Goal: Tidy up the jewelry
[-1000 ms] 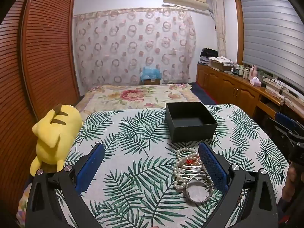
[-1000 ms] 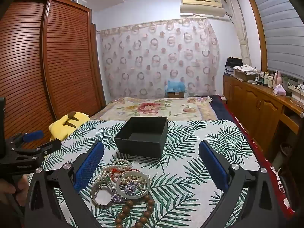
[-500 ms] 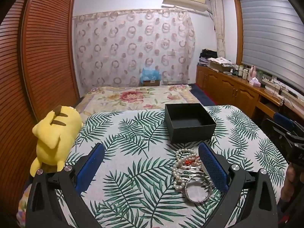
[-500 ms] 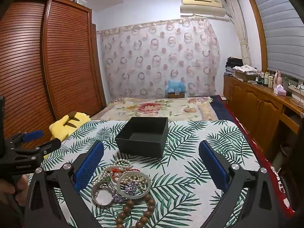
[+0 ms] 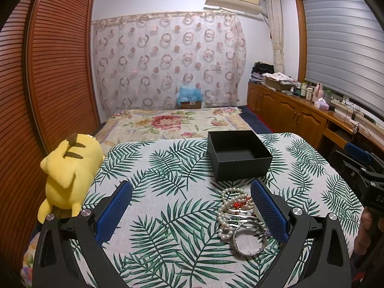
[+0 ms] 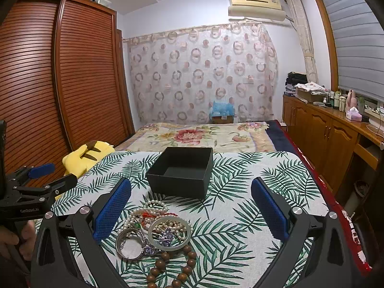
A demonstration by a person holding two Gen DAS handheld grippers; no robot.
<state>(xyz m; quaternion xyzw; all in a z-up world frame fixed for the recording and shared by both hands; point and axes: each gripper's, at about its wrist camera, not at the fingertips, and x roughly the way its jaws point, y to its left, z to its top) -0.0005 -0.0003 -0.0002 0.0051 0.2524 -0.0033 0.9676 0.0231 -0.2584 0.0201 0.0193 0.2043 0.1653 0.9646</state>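
An open black box [image 5: 238,154] [image 6: 181,174] stands on the leaf-print tablecloth [image 5: 168,175]. In front of it lies a heap of jewelry [image 6: 153,230]: a pearl string [image 5: 225,212], silver bangles [image 5: 249,238] [image 6: 130,243], a pale bangle [image 6: 170,232] and brown wooden beads [image 6: 175,268]. My left gripper [image 5: 192,213] is open, its right finger beside the heap. My right gripper [image 6: 190,212] is open above the heap, holding nothing. Each gripper also shows at the edge of the other's view.
A yellow plush toy [image 5: 68,175] lies at the table's left edge. Beyond the table is a bed with a floral cover [image 5: 175,122]. A slatted wooden wardrobe [image 5: 55,72] stands left; a wooden counter with clutter [image 5: 300,105] runs along the right.
Both views have shifted only slightly; the box and jewelry heap stay where they were, and both grippers remain open.
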